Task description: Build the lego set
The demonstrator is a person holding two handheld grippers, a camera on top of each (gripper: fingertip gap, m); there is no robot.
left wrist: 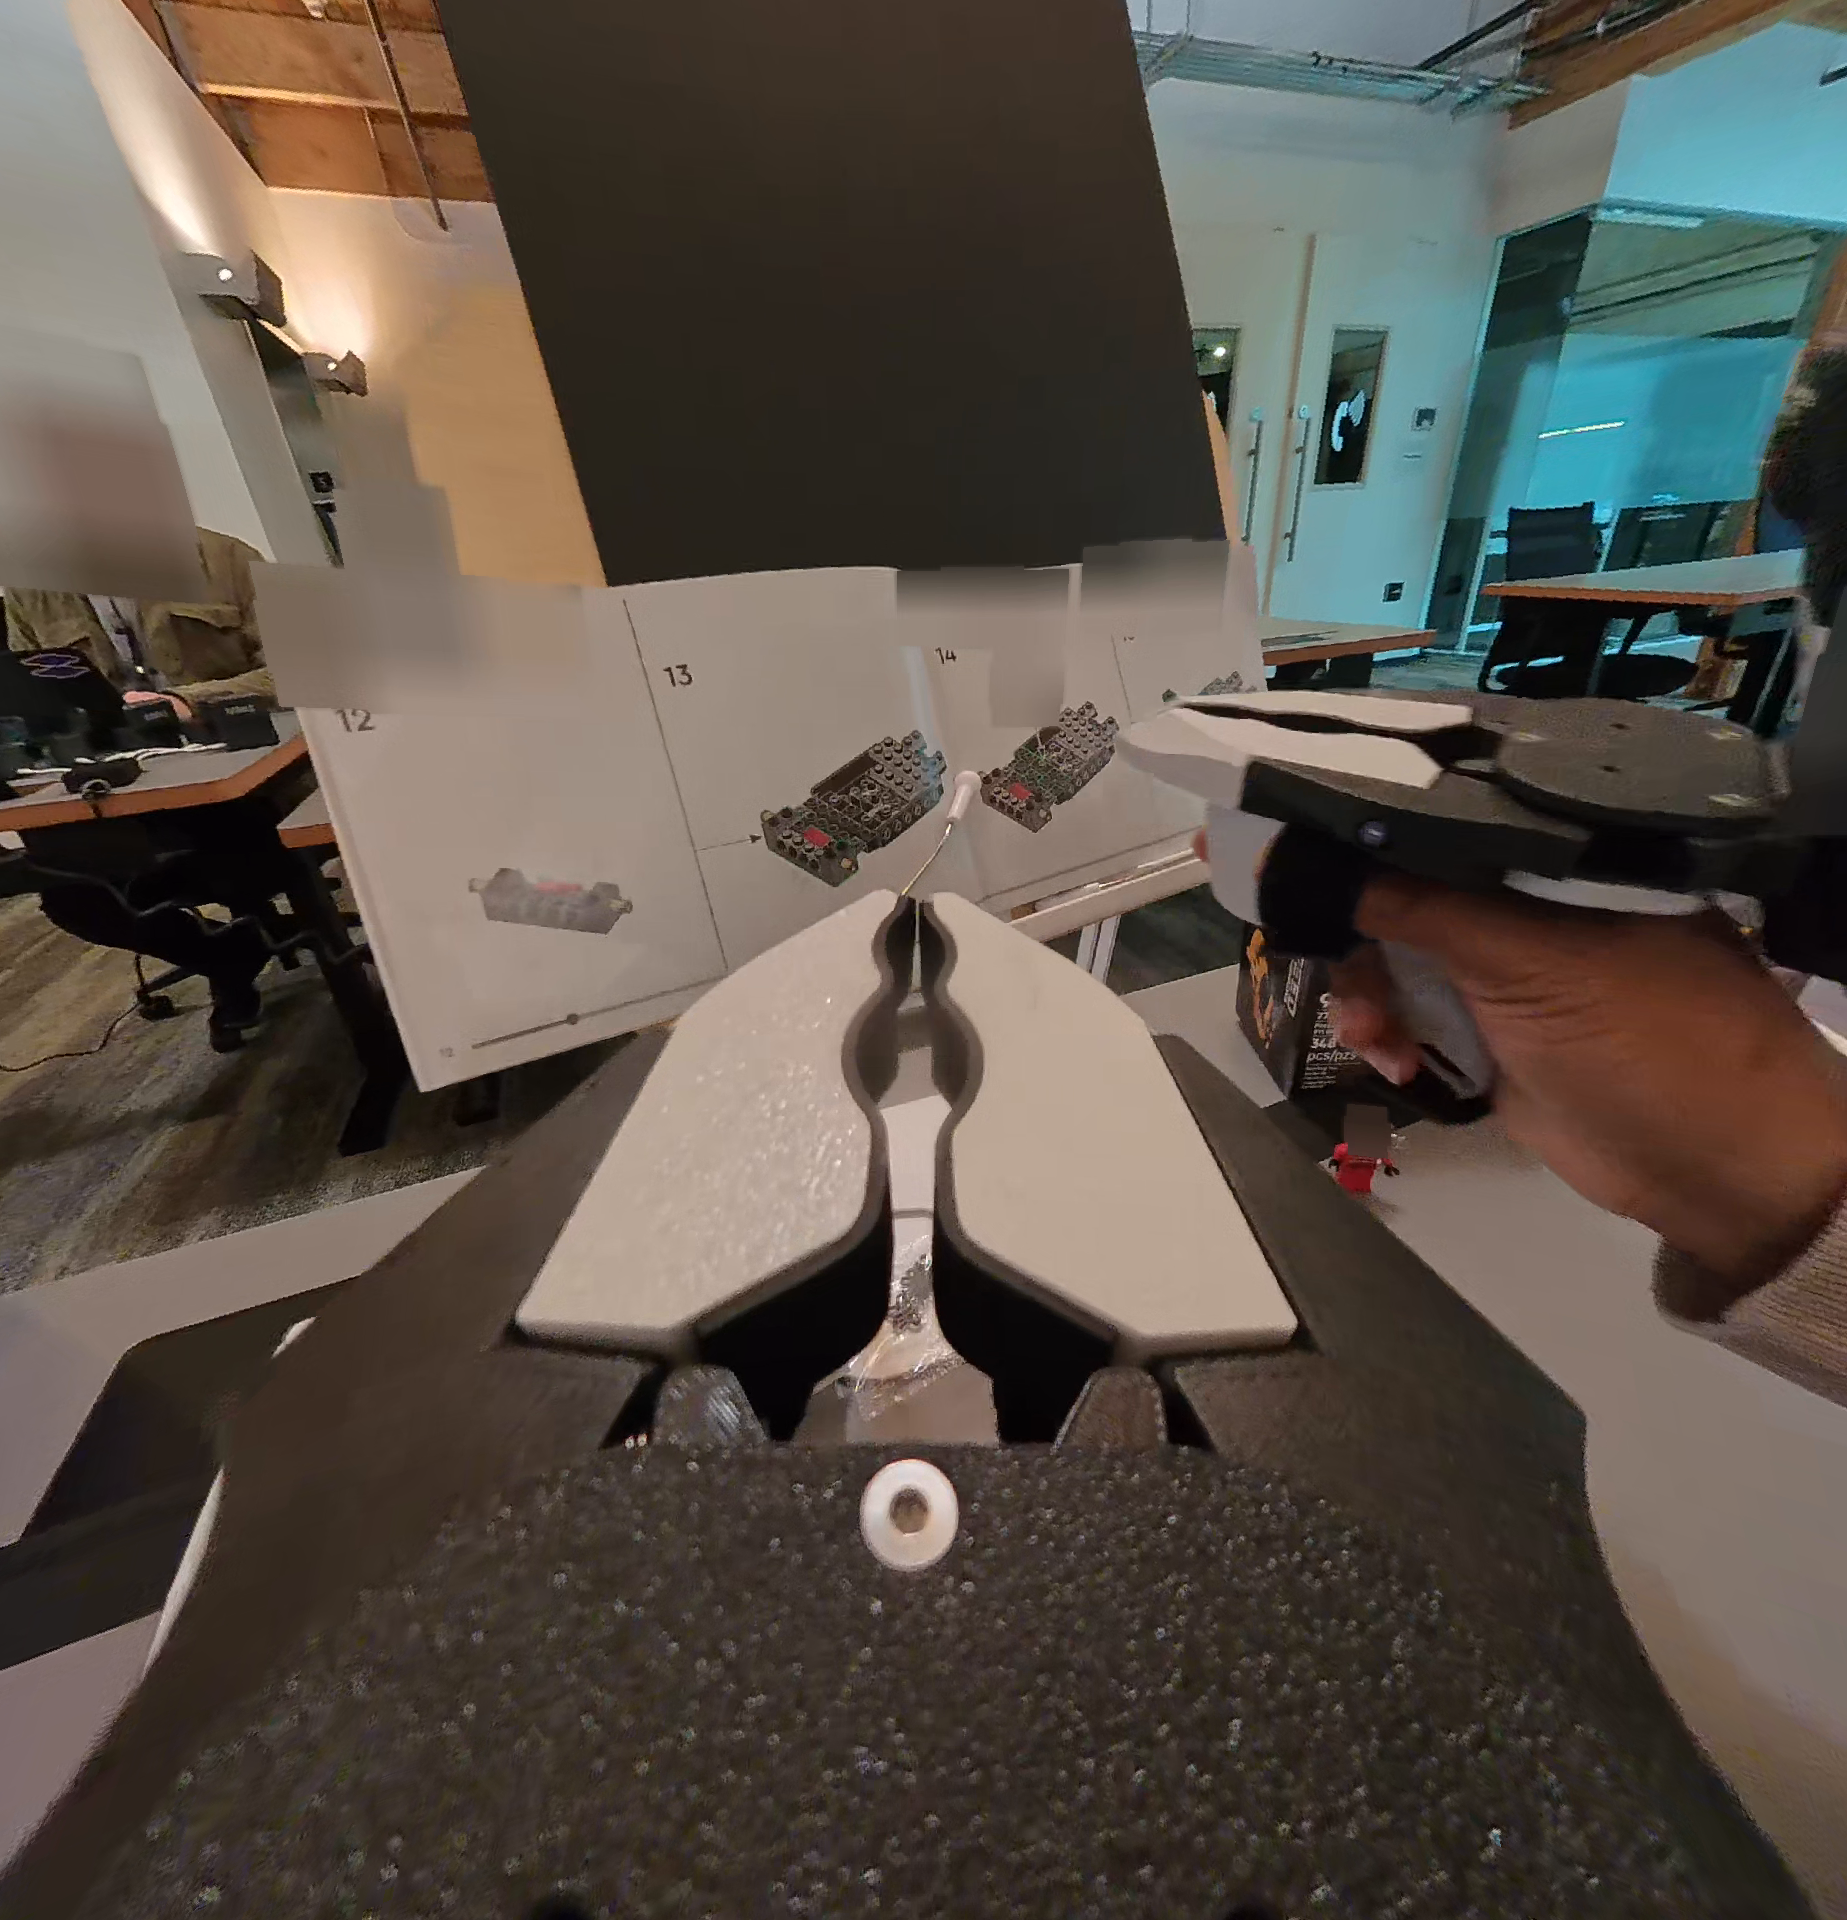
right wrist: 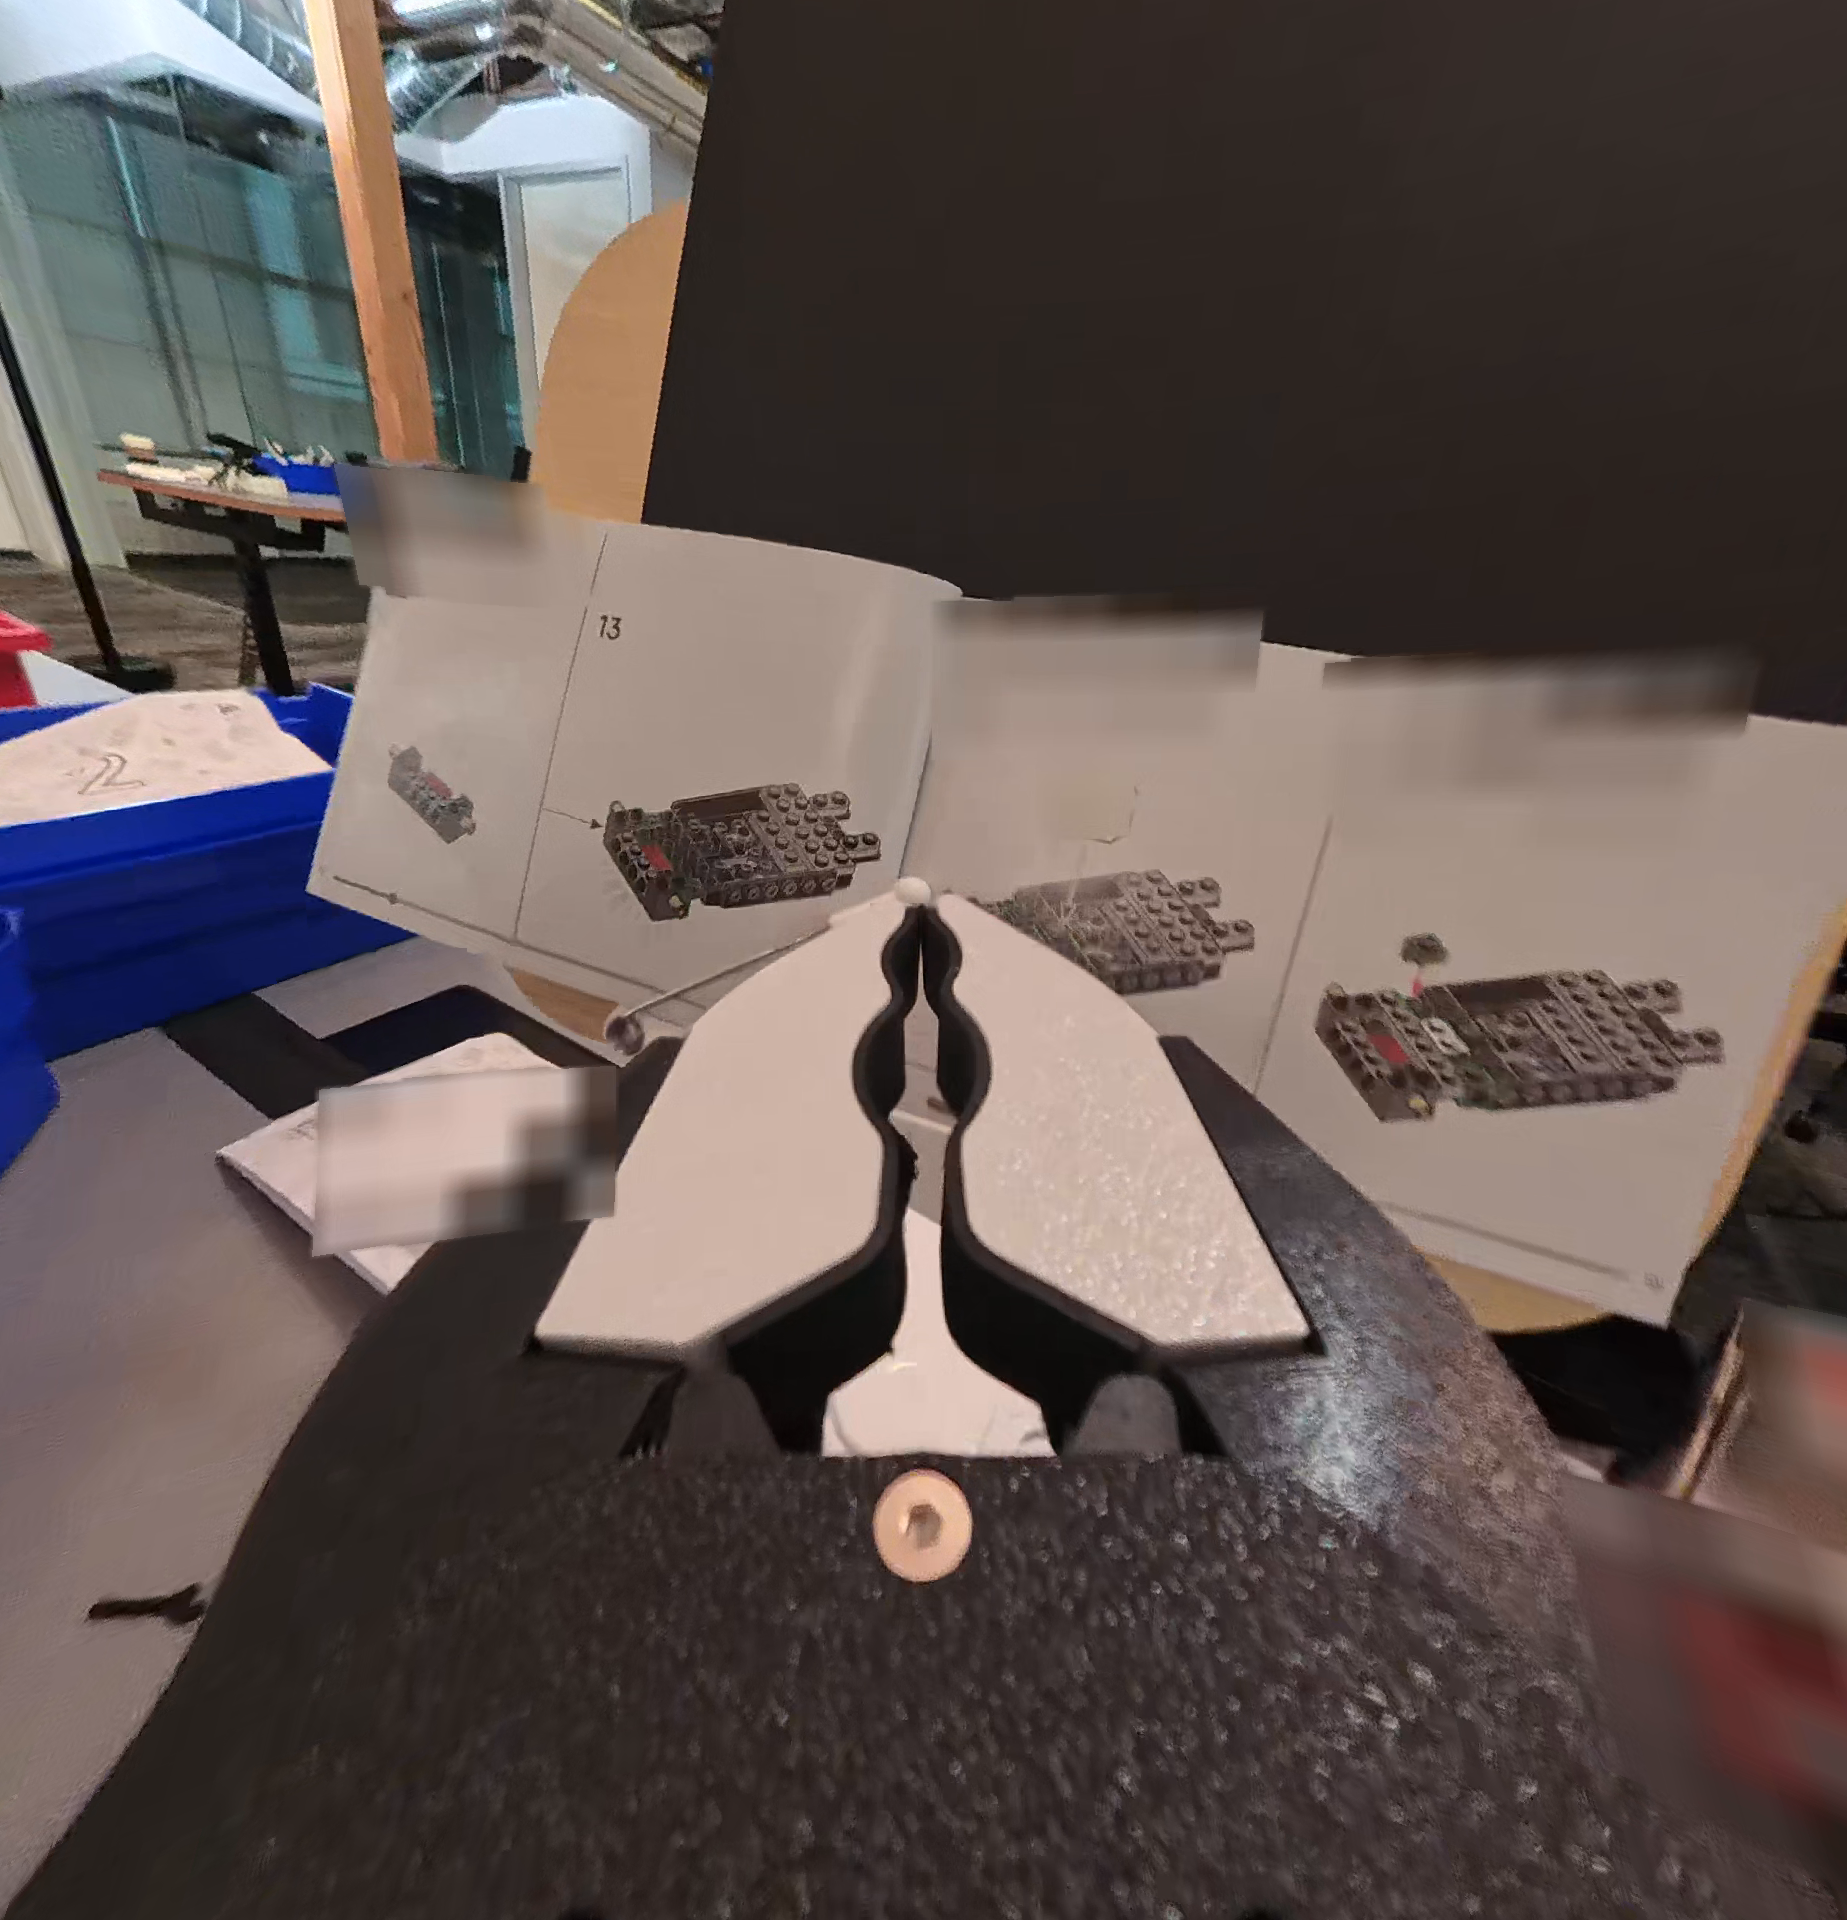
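My left gripper [left wrist: 912,912] is shut on a thin metal wire piece [left wrist: 934,847]. The wire rises from between the fingertips and ends in a small white tip [left wrist: 966,781]. My right gripper [left wrist: 1142,740] is held in a hand to the right, a little higher, with its fingers shut. In the right wrist view the right gripper [right wrist: 917,906] has its pads together. A small white round head [right wrist: 912,889] shows right at its fingertips. I cannot tell whether it touches them. The left gripper does not show in the right wrist view.
An open instruction booklet [left wrist: 545,862] stands propped ahead against a black board [left wrist: 846,291]; it also shows in the right wrist view [right wrist: 753,707]. Blue bins [right wrist: 150,842] stand at the left. A metal rod with a round end [right wrist: 628,1029] lies near them. A dark set box [left wrist: 1303,1023] and a red piece [left wrist: 1360,1164] are on the table. The gap from one gripper's tips to the other's is roughly 15 cm.
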